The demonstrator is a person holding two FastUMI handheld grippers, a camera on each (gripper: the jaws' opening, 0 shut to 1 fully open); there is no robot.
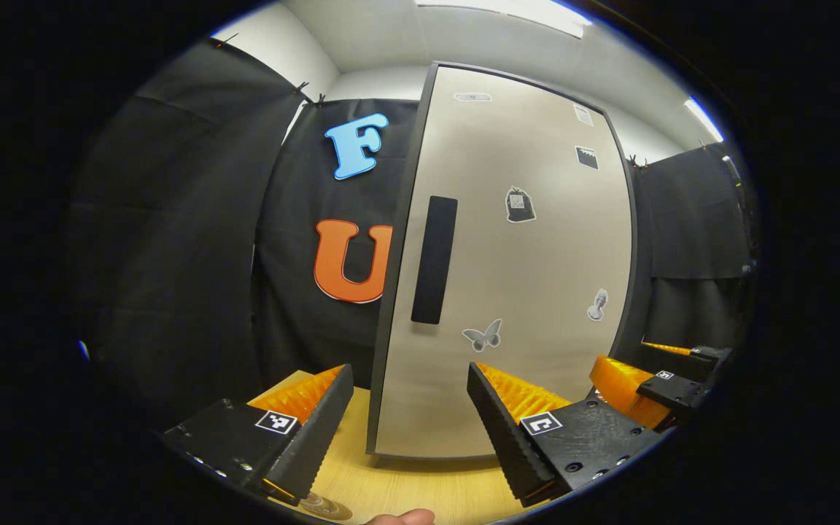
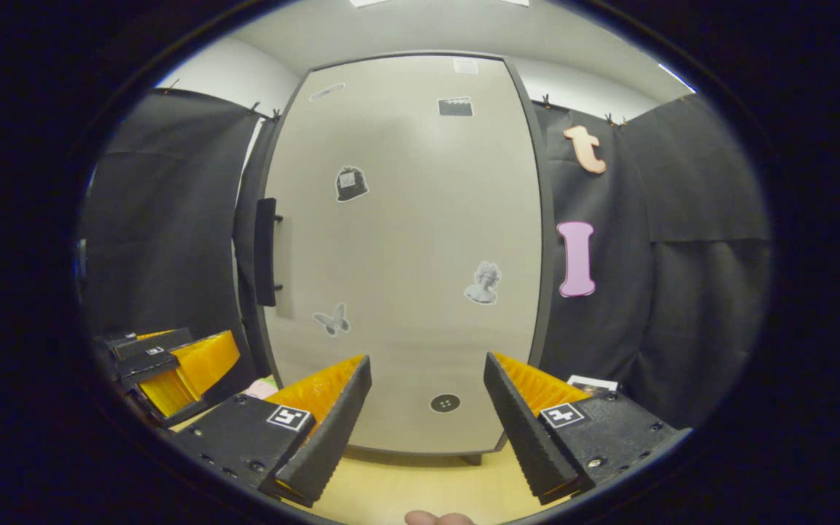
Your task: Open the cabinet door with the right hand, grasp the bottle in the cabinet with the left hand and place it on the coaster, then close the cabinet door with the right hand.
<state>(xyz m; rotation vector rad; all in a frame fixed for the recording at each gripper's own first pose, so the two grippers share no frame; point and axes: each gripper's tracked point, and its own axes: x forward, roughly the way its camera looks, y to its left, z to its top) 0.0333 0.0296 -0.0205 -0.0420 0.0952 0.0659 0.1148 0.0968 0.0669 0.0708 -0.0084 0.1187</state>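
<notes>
The cabinet door (image 2: 405, 248) filled mid-frame, shut, so the bottle's place was hidden, its handle (image 2: 265, 251) at left-centre; the right gripper (image 2: 427, 415), like the left gripper (image 1: 409, 419), stood spread at bottom, and might miss that narrow bar.

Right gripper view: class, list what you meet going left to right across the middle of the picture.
Black cloth wall → door handle → butterfly sticker → bust sticker → door's right edge.

Both views are facing the closed cabinet door (image 1: 507, 270) (image 2: 405, 248) from nearby, the left gripper view looking from nearer its handle (image 1: 434, 259) (image 2: 265, 251).
</notes>
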